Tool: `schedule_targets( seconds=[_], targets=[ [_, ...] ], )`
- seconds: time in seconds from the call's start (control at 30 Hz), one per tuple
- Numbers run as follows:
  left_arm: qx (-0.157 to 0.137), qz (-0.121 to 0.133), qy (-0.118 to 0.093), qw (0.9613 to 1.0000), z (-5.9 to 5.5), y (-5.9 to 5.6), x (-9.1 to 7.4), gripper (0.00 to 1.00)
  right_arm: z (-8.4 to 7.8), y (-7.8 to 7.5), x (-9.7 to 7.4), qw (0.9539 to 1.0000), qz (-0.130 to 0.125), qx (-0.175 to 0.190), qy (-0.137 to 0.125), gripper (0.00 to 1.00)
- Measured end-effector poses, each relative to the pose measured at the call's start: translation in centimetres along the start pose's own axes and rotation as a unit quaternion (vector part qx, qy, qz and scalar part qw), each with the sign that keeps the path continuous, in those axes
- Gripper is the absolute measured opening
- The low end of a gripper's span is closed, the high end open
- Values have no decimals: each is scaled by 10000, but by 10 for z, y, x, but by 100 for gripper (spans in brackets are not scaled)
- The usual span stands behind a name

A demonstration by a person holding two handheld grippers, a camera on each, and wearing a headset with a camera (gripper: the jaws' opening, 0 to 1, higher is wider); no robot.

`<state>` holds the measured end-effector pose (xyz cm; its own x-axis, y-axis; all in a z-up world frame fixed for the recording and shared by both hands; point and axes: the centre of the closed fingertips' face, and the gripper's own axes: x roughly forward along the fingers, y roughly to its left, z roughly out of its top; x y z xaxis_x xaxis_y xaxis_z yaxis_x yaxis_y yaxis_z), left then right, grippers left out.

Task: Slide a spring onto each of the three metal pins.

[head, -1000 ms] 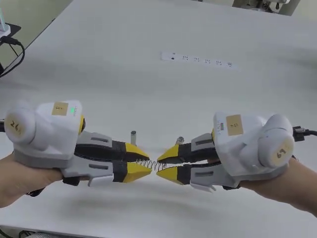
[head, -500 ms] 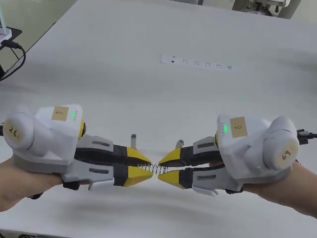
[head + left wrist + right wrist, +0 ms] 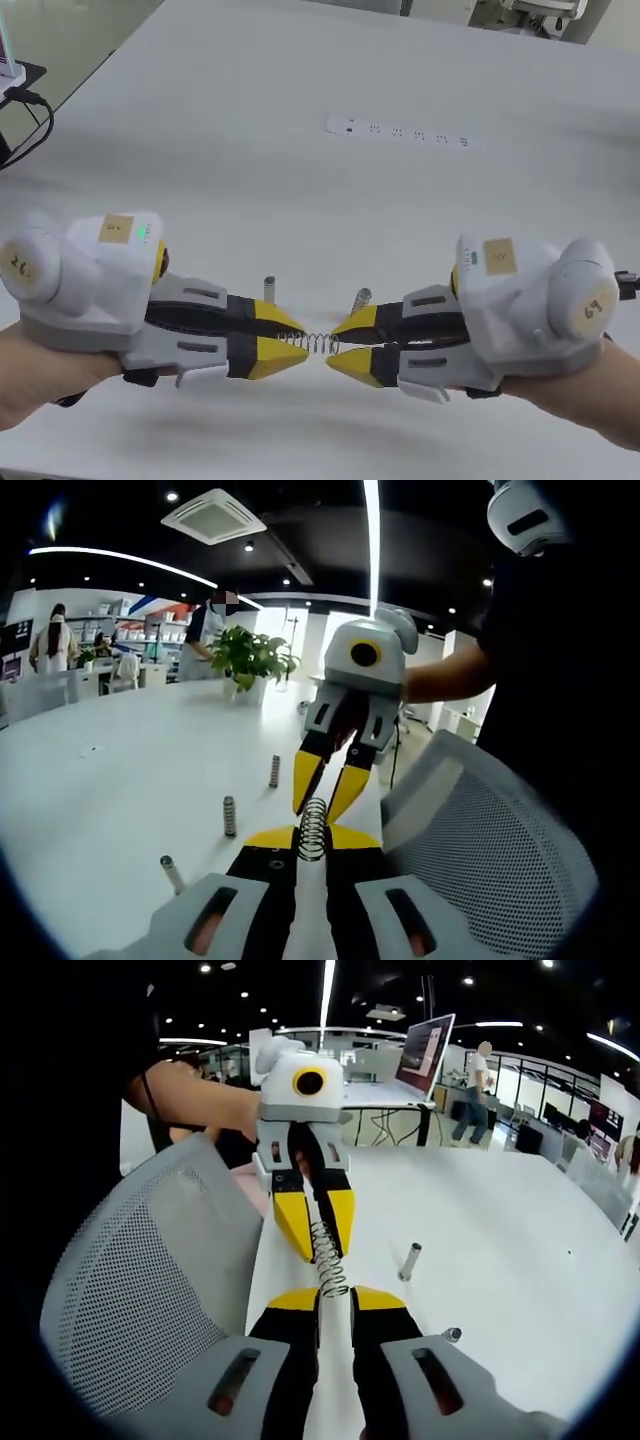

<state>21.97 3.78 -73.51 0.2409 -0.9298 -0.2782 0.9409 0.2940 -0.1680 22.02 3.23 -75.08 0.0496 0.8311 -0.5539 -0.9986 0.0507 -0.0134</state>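
Head view: left hand-held gripper [image 3: 296, 341] and right hand-held gripper [image 3: 334, 348] each clamp one end of the spring [image 3: 317, 343], its axis nine-to-three over the desk [image 3: 300, 200]. Left gripper view: pin [image 3: 172, 872] at nine. Right gripper view: pin [image 3: 409, 1260] at two.

White desk [image 3: 200, 150], mostly bare. White power strip [image 3: 398, 131] lies flat toward the far edge. Three metal pins [image 3: 229, 815] stand in a loose row near the near edge, well apart from the strip.
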Motion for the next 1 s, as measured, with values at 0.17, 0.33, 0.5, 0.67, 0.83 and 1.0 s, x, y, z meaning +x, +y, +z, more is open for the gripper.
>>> schedule_targets(
  seconds=[0.17, 0.33, 0.5, 0.67, 0.83, 1.0],
  targets=[
    [-16, -3, -2, 10000, 0, -1, 0, 2, 2, 1, -1, 9999, 38, 80, -148, 7],
    [-97, -11, -107, 9999, 2, -1, -1, 2, 10, -1, -6, 9985, 35, 365, -401, 6],
    [-112, -8, -146, 9998, 3, 0, -1, 2, 16, -1, -9, 9985, -13, 292, -469, 6],
    [-58, -2, -35, 10000, -1, 2, 4, 2, 22, -1, -10, 9982, -44, 252, -544, 6],
    [2, 3, 35, 10000, -4, 3, 6, 2, 28, 1, -8, 9985, -48, 113, -529, 6],
    [114, -12, 75, 9999, -5, 1, 8, 2, 46, 1, -10, 9965, -12, 203, -810, 7]
  ],
)
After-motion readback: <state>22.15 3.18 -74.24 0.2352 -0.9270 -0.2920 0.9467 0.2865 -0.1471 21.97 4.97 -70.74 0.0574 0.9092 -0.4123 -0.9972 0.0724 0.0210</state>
